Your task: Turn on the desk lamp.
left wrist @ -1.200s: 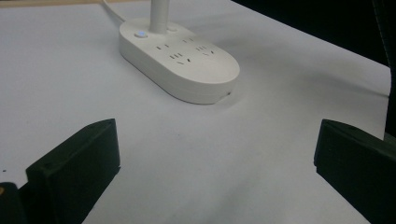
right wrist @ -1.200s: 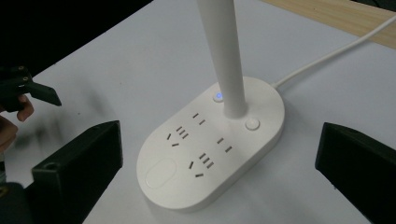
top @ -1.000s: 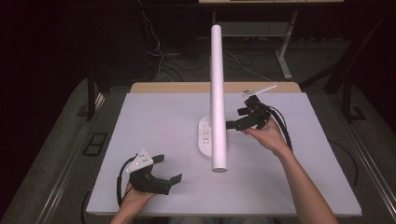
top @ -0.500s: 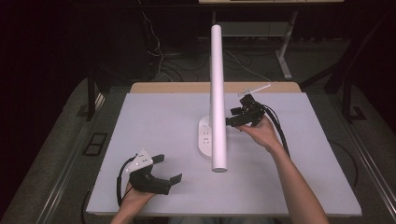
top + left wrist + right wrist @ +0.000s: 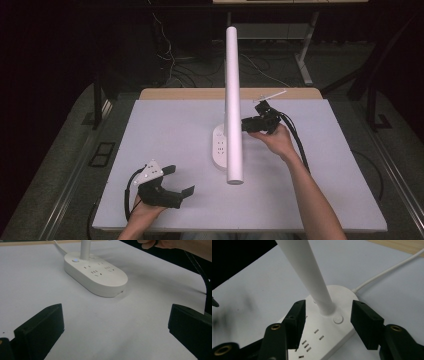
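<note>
Lamp stem (image 5: pixel 317 287) stands untouched between the closing right gripper (image 5: pixel 328 317) jaws, hidden from above

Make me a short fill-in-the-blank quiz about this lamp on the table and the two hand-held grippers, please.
1. The lamp has a base with built-in power ____.
2. The right gripper has its fingers on either side of the lamp's ____, not yet pressing on it.
3. The left gripper rests near the table's front edge with its fingers ____.
4. The lamp and its base are coloured ____.

Missing words: sockets; stem; open; white
</note>
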`<move>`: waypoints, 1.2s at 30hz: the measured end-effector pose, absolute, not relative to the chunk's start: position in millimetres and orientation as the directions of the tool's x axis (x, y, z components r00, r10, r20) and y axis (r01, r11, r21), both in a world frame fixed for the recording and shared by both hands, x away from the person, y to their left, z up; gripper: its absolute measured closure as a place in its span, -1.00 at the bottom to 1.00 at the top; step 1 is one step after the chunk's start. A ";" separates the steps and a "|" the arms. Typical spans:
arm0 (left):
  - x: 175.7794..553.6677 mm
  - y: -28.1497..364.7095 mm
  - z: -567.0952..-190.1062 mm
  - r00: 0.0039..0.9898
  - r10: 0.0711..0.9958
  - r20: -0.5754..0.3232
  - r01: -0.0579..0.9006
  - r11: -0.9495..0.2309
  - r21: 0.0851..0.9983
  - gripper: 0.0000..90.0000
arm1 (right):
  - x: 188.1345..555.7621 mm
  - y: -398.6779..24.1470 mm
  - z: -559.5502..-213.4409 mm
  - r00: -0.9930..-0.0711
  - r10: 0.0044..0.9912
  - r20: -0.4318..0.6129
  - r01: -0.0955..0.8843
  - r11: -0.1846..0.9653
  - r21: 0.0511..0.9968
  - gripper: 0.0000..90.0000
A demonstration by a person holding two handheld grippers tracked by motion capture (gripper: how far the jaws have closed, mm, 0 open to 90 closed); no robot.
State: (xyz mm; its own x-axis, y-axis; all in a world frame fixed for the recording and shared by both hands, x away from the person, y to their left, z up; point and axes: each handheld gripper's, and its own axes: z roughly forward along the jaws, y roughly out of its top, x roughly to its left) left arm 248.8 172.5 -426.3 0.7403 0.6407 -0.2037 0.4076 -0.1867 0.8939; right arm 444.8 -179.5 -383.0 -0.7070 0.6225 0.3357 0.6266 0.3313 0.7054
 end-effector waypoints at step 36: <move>249.4 173.4 -426.3 0.741 0.637 -0.209 0.410 -0.184 0.893 -1.00 | 465.8 -169.7 -424.5 -0.707 0.580 0.405 0.655 0.319 0.685 0.99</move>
